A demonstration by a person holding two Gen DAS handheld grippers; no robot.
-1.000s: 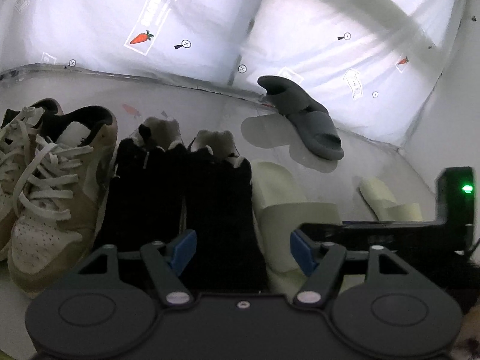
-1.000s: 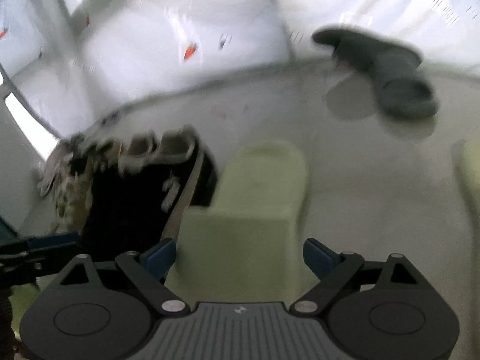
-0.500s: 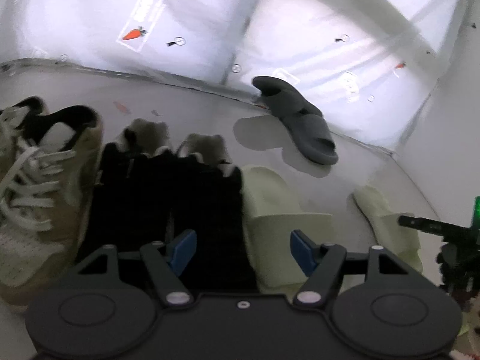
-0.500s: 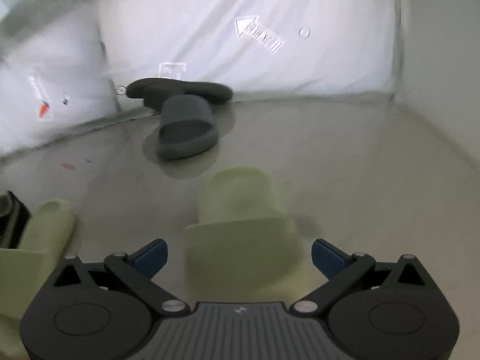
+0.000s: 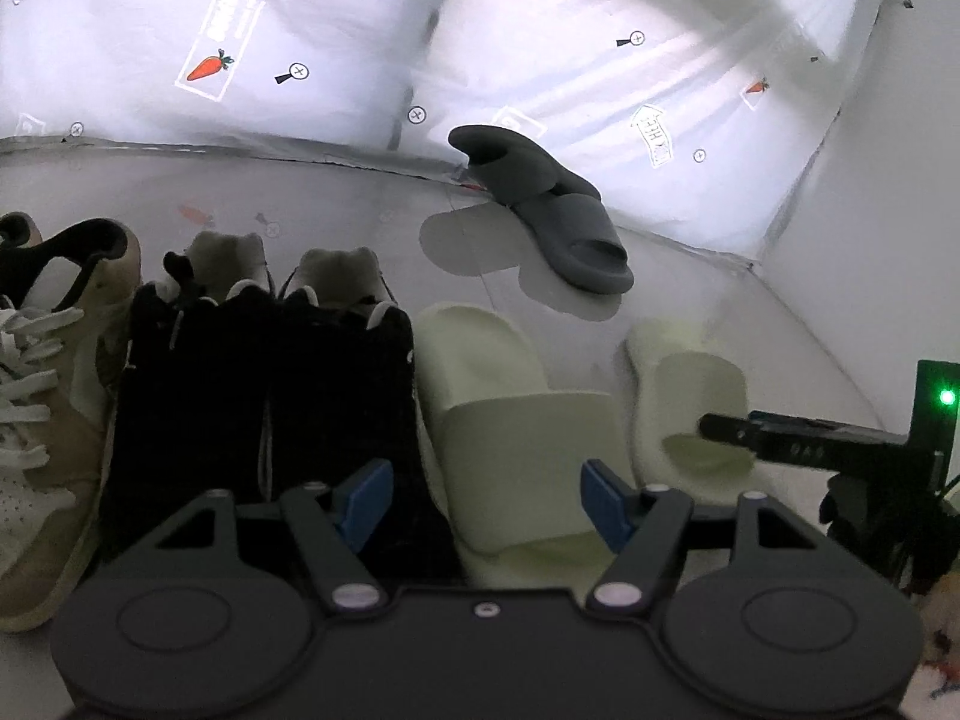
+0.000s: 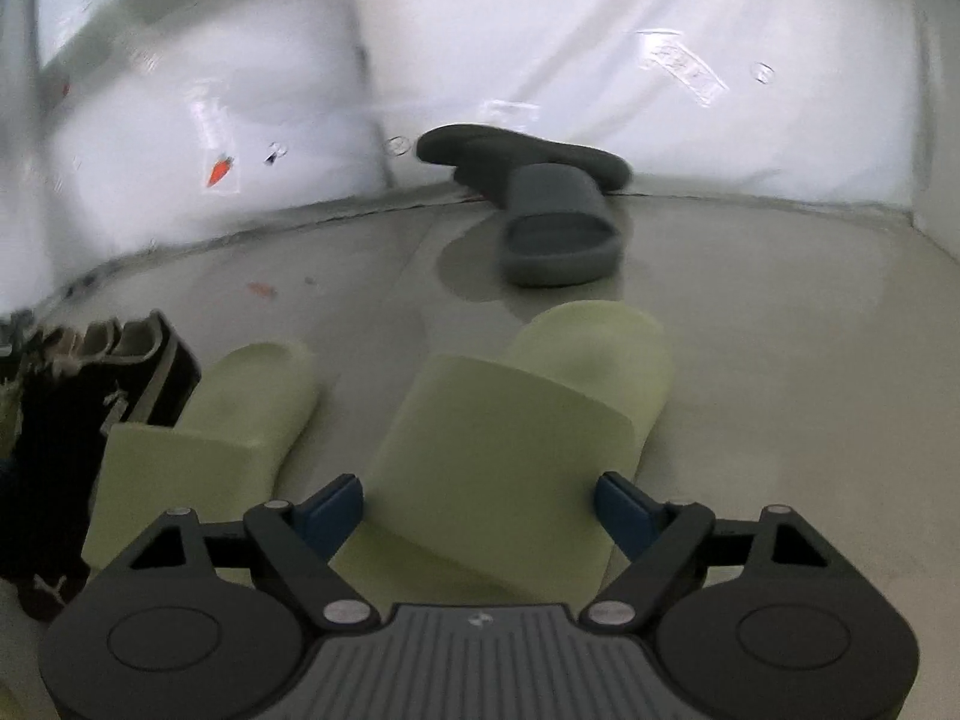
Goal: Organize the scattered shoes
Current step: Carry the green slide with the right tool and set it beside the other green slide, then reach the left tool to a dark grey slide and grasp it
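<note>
Shoes stand in a row on the pale floor: tan sneakers point(image 5: 60, 360), a black pair point(image 5: 270, 372) point(image 6: 72, 420), then one pale green slide point(image 5: 510, 420) point(image 6: 240, 408). A second pale green slide point(image 5: 678, 360) point(image 6: 540, 396) lies a little to its right, angled. My right gripper point(image 6: 480, 510) is open, its blue-tipped fingers straddling this second slide's strap. My left gripper point(image 5: 485, 501) is open and holds nothing; it hovers over the black pair and the first green slide. Two dark grey slides point(image 5: 570, 222) point(image 6: 552, 222) lie at the back, one partly on the other.
White sheeting with carrot and arrow prints point(image 5: 207, 66) walls in the floor at the back and right. The right gripper's body with a green light point(image 5: 947, 398) reaches in at the right of the left wrist view. Bare floor point(image 6: 780, 360) lies right of the second slide.
My right gripper swung away from the first green slide to the second and closed in over its strap. The second slide now lies nearer the first. My left gripper barely moved.
</note>
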